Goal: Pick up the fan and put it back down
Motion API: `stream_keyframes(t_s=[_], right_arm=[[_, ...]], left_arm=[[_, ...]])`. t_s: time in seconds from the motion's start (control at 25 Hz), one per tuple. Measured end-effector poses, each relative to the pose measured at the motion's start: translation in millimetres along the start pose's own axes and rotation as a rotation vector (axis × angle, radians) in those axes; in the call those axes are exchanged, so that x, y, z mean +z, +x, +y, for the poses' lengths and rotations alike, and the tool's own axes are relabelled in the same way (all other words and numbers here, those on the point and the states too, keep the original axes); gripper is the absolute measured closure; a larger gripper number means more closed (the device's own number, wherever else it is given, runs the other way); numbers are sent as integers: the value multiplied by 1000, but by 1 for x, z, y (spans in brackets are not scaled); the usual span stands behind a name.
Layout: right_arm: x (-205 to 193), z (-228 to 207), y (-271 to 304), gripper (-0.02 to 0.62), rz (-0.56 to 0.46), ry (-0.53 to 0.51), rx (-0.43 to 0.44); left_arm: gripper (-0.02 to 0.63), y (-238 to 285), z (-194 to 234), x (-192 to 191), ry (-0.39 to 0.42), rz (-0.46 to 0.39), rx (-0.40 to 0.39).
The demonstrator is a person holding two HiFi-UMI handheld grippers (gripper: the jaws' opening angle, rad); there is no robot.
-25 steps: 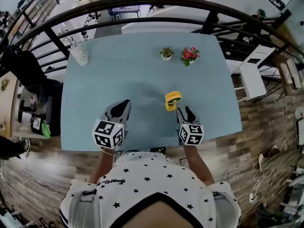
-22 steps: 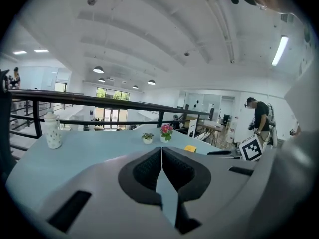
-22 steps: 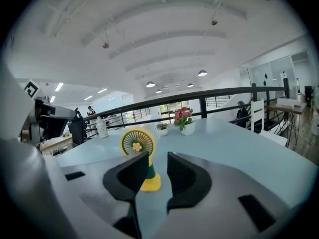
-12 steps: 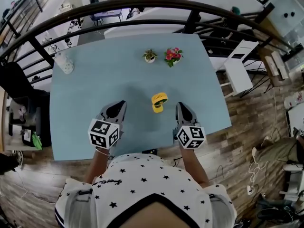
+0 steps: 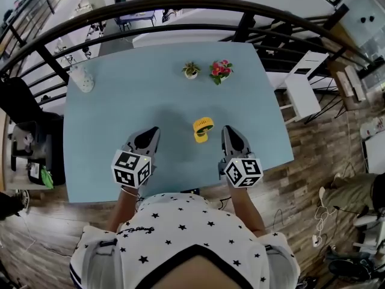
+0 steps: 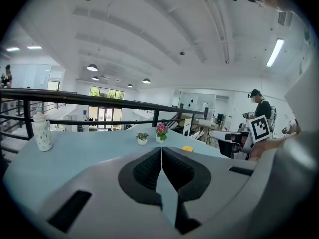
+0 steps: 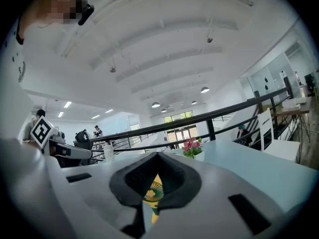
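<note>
The yellow fan point(image 5: 203, 128) stands on the light-blue desk point(image 5: 120, 110), held by nothing. It sits ahead of the person and between the tips of the two claws, nearer the right one and apart from both.

The right claw point(image 5: 229, 132) has its jaws pressed together with nothing in them. In the right gripper view the fan point(image 7: 153, 192) shows only through the narrow slit below the closed tips (it lies beyond them, on the desk). The left claw point(image 5: 150, 133) is likewise closed and empty, its pads meeting at the tips in the left gripper view.

Well beyond the fan, near the far edge of the desk, a small green potted plant point(image 5: 191, 70) and a pot of pink flowers point(image 5: 221, 71) stand side by side. A white spotted bottle point(image 5: 84, 80) stands at the far left corner. A black railing point(image 5: 180, 6) curves round the far side of the desk, and a wooden floor point(image 5: 325, 179) lies to the right.
</note>
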State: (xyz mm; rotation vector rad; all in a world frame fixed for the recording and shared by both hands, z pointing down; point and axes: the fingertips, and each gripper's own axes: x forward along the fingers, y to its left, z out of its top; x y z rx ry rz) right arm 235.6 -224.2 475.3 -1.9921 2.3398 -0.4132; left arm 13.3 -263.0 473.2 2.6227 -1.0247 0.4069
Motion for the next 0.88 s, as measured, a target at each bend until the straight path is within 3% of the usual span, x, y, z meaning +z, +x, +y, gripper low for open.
stream_keyframes(t_s=[0.88], right_arm=[[18,8,-1,597,-28,-32,35]], left_arm=[[577,-3,-4,0,-3,-1,9]])
